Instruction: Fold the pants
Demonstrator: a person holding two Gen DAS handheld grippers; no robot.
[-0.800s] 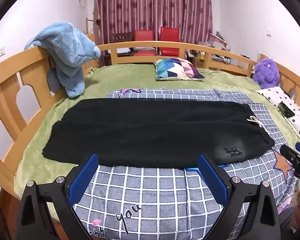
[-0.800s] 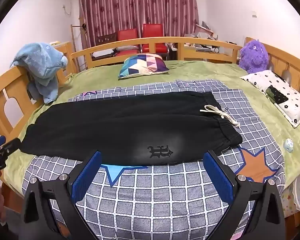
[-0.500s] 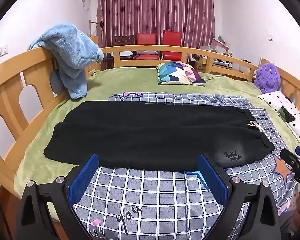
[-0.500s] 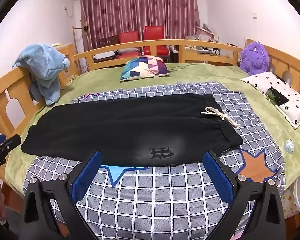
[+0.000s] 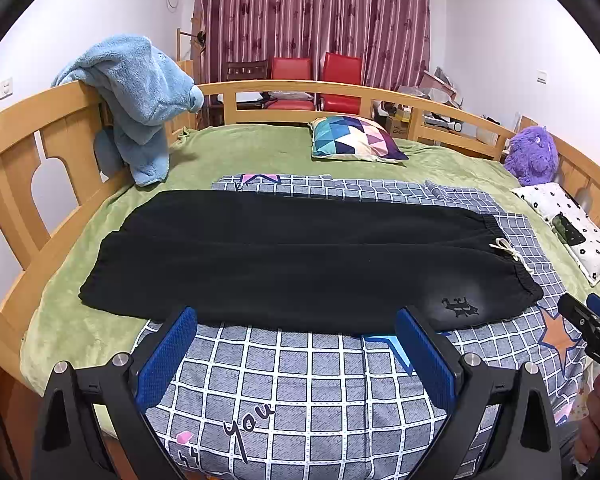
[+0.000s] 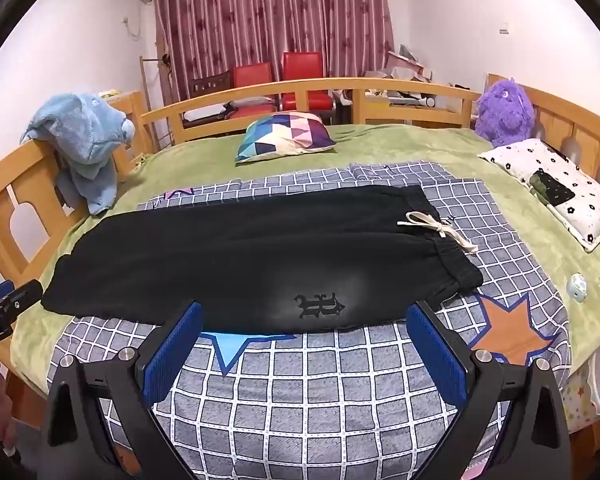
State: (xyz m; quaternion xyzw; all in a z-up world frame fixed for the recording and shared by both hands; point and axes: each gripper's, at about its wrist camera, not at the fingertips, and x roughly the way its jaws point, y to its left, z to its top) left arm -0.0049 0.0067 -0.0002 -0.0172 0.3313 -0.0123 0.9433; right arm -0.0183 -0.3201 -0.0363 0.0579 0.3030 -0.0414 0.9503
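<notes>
Black pants (image 5: 300,260) lie flat across the bed, folded lengthwise, waistband with white drawstring (image 5: 504,249) to the right and leg hems to the left. They also show in the right wrist view (image 6: 252,256), with a small logo (image 6: 320,305) near the front edge. My left gripper (image 5: 296,344) is open and empty, just in front of the pants' near edge. My right gripper (image 6: 306,340) is open and empty, in front of the logo end. Each gripper's tip shows at the side of the other view.
A grey checked blanket (image 5: 320,380) lies under the pants on a green bedspread (image 5: 260,148). A wooden bed rail (image 5: 32,140) carries a blue plush towel (image 5: 136,96). A colourful pillow (image 5: 356,138), purple plush toy (image 5: 534,156) and white dotted pillow (image 5: 572,228) sit behind and right.
Both views have tilted up a little, so the pants sit lower in frame and closer to the fingertips. Both grippers stay open; the pants have not moved.
</notes>
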